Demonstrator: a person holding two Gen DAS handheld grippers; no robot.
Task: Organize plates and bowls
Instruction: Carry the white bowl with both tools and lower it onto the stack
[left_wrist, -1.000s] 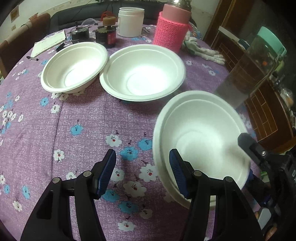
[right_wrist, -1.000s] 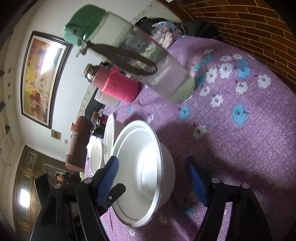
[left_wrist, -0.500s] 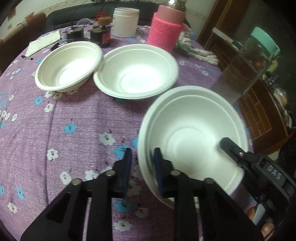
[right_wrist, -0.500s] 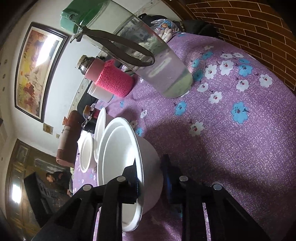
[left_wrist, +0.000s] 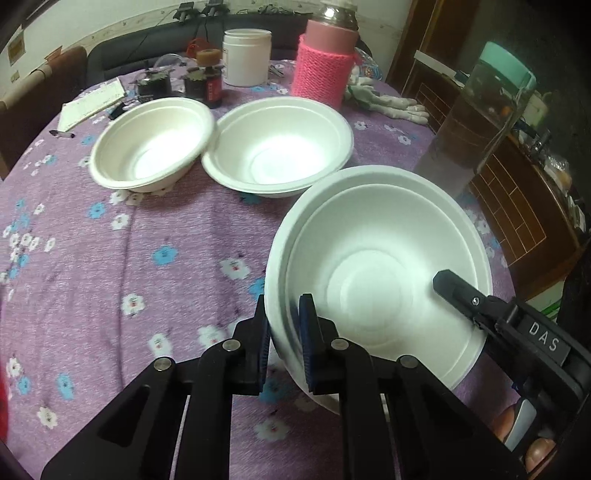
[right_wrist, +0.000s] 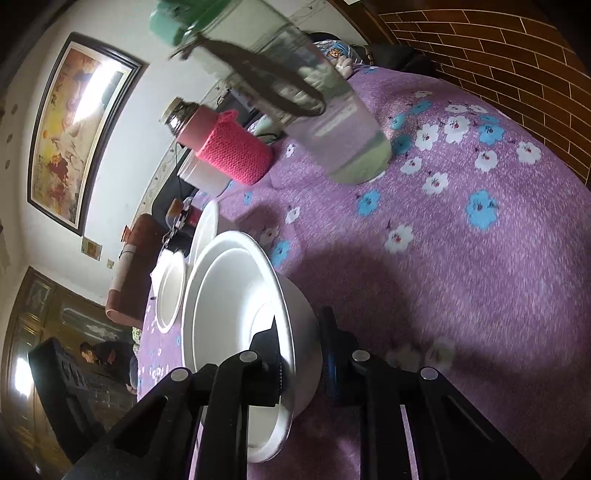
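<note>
A stack of two nested white bowls is held tilted above the purple flowered tablecloth. My left gripper is shut on its near left rim. My right gripper is shut on the opposite rim of the same stack; its finger also shows in the left wrist view. Two more white bowls sit on the table behind: a smaller one at the left and a wider one touching it on the right.
A pink knit-sleeved flask, a white jar, small dark jars, a notepad and white gloves stand at the back. A clear bottle with a green lid stands at the right table edge.
Both grippers have closed on opposite rims of the nested bowl stack, from wide open a second ago. The stack now sits tilted and raised between them.
</note>
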